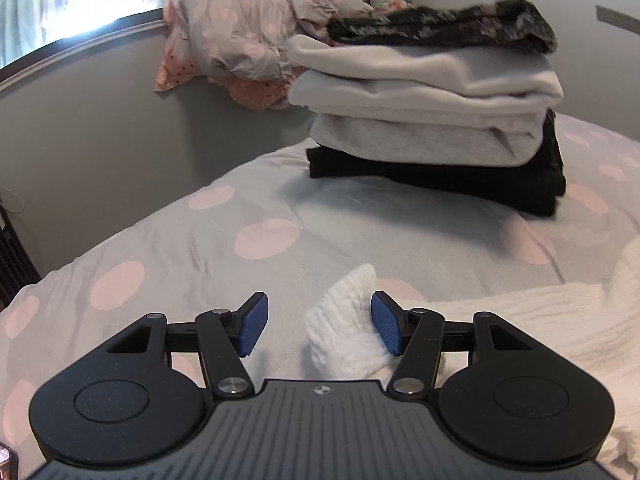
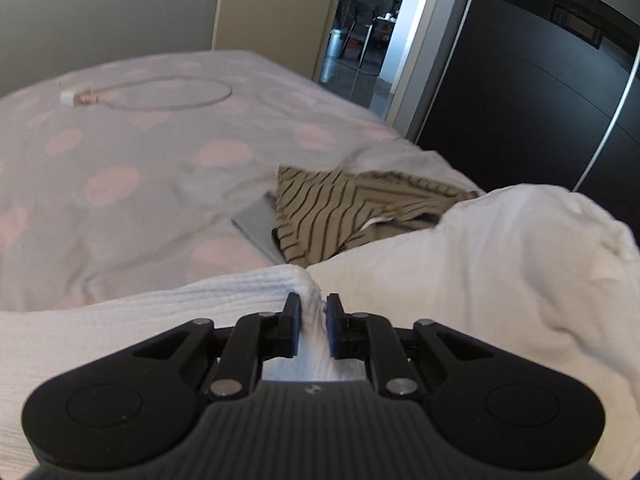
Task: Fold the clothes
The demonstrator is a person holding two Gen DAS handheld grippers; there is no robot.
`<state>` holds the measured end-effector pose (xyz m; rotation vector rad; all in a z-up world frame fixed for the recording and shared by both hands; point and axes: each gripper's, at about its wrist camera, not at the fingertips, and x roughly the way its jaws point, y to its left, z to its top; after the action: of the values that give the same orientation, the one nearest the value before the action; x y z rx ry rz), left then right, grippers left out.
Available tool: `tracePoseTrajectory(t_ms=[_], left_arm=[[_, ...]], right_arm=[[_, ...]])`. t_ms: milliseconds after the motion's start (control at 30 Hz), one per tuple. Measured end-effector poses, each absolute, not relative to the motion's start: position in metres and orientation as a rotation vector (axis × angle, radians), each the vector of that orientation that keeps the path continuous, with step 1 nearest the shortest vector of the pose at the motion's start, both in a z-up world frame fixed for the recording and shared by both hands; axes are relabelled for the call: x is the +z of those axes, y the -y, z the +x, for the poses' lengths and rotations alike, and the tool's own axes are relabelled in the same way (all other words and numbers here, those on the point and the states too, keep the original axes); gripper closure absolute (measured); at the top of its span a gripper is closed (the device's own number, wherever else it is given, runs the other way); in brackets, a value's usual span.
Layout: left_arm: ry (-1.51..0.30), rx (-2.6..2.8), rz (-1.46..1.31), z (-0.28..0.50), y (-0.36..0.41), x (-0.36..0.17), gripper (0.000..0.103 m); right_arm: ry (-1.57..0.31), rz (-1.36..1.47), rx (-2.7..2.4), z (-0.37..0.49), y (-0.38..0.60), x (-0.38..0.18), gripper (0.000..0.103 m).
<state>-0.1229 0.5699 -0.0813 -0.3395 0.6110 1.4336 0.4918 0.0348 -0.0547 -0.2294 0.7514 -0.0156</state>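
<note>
On the bed, a dotted duvet (image 1: 256, 216) with pink spots lay under everything. Left gripper (image 1: 318, 328) hovered low over it, jaws spread wide, nothing clamped; a bunched end of the white textured garment (image 1: 348, 328) sat between the 2 blue pads (image 1: 252, 326), touching the right pad, clear of the left one. Rest of that white cloth trailed off to the right edge of the left wrist view. Further back on the bed stood a stack of folded clothes (image 1: 436, 120): black at the bottom, pale grey and white layers in the middle, dark floral piece on top. Crumpled bedding (image 1: 240, 36) was heaped against the wall near the window (image 1: 72, 0).

Right gripper (image 2: 313, 326) was nearly closed, pinching a ridge of the white textured garment (image 2: 480, 280) between its fingers; cloth bunched up in the narrow gap. Garment spread left and right of the gripper, mounding higher on the right. Just beyond it lay a striped beige garment (image 2: 332, 212), unfolded, partly covering a flat grey object (image 2: 256, 228). Far side of the bed: a white cable (image 2: 160, 94) looped on the duvet. Open doorway (image 2: 360, 32) and a dark wardrobe (image 2: 520, 100) stood behind.
</note>
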Motion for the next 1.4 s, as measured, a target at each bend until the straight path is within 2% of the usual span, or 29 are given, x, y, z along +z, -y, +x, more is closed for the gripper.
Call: tracePoseTrajectory(t_ms=[133, 233, 300, 433, 633, 733, 967, 1033, 1067, 1100, 1133, 1167, 1400], left_arm=[[-0.605, 1.424, -0.345, -0.127, -0.570, -0.080, 0.036], [-0.540, 1.439, -0.397, -0.143, -0.569, -0.072, 0.035], [-0.488, 1.454, -0.449, -0.157, -0.569, -0.066, 0.030], [-0.421, 1.498, -0.586, -0.190, -0.566, -0.061, 0.029], [-0.321, 1.437, -0.744, -0.219, -0.554, -0.056, 0.028], [-0.298, 1.349, -0.774, -0.220, -0.545, -0.054, 0.014], [-0.495, 1.255, -0.677, -0.179, -0.541, -0.065, 0.015], [-0.513, 1.291, -0.708, -0.180, -0.546, -0.072, 0.042], [-0.519, 1.310, -0.739, -0.182, -0.549, -0.075, 0.075], [-0.509, 1.318, -0.774, -0.185, -0.553, -0.078, 0.087], [-0.486, 1.321, -0.801, -0.189, -0.555, -0.078, 0.087], [-0.469, 1.317, -0.799, -0.189, -0.558, -0.077, 0.094], [-0.512, 1.236, -0.536, -0.163, -0.587, -0.019, 0.095]], right_arm=[[-0.709, -0.242, -0.051, 0.476, -0.038, -0.065, 0.071], [-0.581, -0.181, -0.025, 0.434, -0.039, -0.052, 0.067], [-0.543, -0.114, 0.048, 0.399, -0.043, -0.045, 0.062], [-0.583, 0.077, 0.228, 0.322, -0.059, -0.046, 0.052], [-0.695, 0.273, 0.351, 0.231, -0.090, -0.078, 0.048], [-0.734, 0.227, 0.413, 0.215, -0.111, -0.088, 0.048], [-0.661, -0.016, 0.430, 0.219, -0.133, -0.108, 0.046], [-0.643, -0.061, 0.432, 0.219, -0.137, -0.115, 0.046], [-0.624, -0.086, 0.442, 0.218, -0.139, -0.116, 0.046], [-0.610, -0.101, 0.456, 0.217, -0.140, -0.116, 0.047], [-0.596, -0.115, 0.470, 0.216, -0.141, -0.117, 0.047], [-0.585, -0.128, 0.482, 0.216, -0.142, -0.117, 0.047], [-0.586, -0.122, 0.503, 0.219, -0.143, -0.118, 0.047]])
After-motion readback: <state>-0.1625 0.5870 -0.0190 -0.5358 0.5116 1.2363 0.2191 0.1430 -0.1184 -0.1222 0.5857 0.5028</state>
